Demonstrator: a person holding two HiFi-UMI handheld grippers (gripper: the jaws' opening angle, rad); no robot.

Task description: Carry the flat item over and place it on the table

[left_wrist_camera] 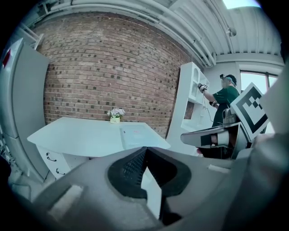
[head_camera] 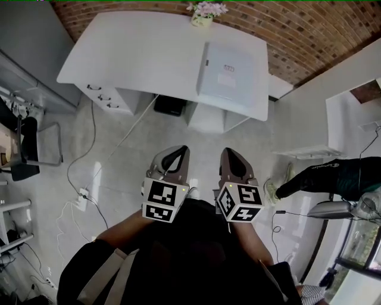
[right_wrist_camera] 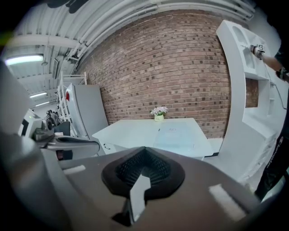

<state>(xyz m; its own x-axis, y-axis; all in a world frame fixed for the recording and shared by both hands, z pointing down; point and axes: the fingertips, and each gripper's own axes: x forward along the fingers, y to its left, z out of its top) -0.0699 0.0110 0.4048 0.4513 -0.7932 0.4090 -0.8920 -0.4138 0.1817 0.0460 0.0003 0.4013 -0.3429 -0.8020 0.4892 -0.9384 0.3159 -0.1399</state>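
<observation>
While held level side by side, left gripper, right gripper closed, empty.

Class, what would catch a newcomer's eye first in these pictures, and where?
The left gripper and right gripper, shut and empty, sit side by side low in the head view. Beyond them a white table stands against a brick wall, bearing a flat item on its right part and a flower pot at its far edge.
</observation>
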